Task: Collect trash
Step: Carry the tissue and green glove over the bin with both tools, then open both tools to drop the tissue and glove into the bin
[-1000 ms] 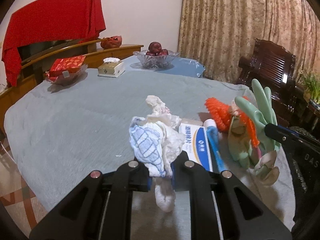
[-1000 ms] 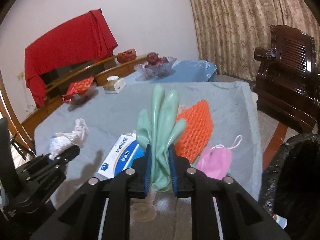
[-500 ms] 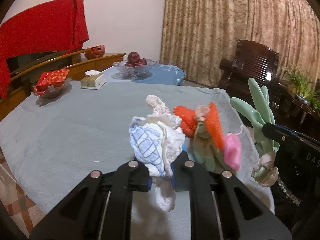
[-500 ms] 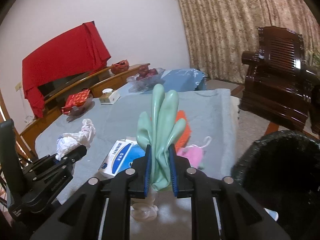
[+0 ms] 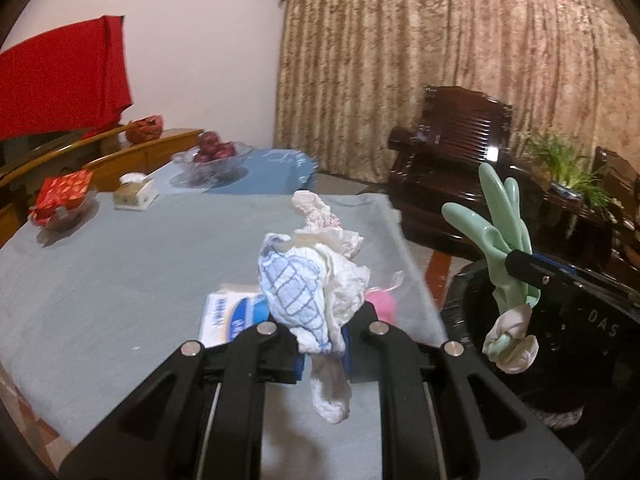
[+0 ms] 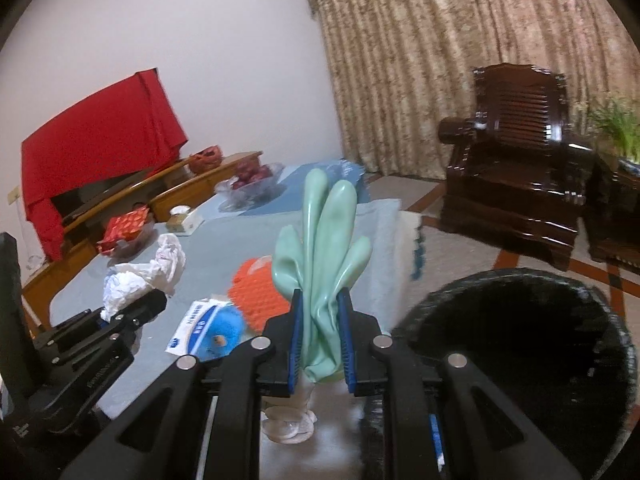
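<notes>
Right claw (image 6: 320, 340) clamps green rubber glove (image 6: 324, 248); left claw (image 5: 320, 344) pinches crumpled tissue wad (image 5: 316, 272). Carry both over black-lined bin (image 6: 520, 344), centre above mouth, then release; mind dangling tails.

My left tongs (image 5: 320, 350) hide the near part of the blue-white packet (image 5: 224, 316) and most of the pink mask (image 5: 382, 304). The print on the packet is too small to read. From my right view, the black bin (image 6: 520, 344) is cut at the lower edge, its inside too dark to see.
</notes>
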`<state>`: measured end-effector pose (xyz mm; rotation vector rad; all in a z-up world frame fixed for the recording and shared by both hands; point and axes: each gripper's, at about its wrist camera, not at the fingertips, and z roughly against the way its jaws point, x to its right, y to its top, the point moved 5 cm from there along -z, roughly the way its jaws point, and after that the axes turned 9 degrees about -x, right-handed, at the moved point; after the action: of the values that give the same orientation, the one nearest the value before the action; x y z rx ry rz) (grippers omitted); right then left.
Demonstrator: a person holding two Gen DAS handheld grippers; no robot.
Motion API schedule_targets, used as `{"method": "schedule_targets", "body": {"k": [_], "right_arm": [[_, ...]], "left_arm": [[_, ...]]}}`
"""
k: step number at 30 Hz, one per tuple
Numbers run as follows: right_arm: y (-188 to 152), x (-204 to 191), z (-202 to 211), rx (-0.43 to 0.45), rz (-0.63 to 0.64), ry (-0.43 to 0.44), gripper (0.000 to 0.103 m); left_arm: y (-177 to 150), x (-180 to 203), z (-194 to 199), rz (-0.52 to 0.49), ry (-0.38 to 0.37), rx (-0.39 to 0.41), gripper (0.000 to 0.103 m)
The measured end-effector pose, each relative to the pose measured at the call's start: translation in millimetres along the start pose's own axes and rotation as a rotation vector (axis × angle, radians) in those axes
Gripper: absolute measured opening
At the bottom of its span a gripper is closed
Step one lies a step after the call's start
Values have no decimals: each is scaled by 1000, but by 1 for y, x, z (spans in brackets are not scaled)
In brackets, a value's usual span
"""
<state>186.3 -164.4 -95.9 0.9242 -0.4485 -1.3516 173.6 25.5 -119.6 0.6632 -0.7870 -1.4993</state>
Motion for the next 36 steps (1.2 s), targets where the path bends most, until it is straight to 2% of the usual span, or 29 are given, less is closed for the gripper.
{"method": "schedule_targets", "body": {"k": [12, 21, 34, 36], "right_arm": [[-4, 85, 51, 52, -90, -175, 17], [-18, 137, 69, 41, -151, -277, 17], [-32, 180, 68, 4, -201, -339, 17], [-35, 186, 68, -6, -205, -351, 23]], "left_arm": [[13, 90, -12, -75, -181, 10, 12], [8, 148, -29, -118, -307, -11, 12], [0, 209, -67, -182, -395, -63, 13], [-1, 213, -71, -183, -410, -76, 22]]}}
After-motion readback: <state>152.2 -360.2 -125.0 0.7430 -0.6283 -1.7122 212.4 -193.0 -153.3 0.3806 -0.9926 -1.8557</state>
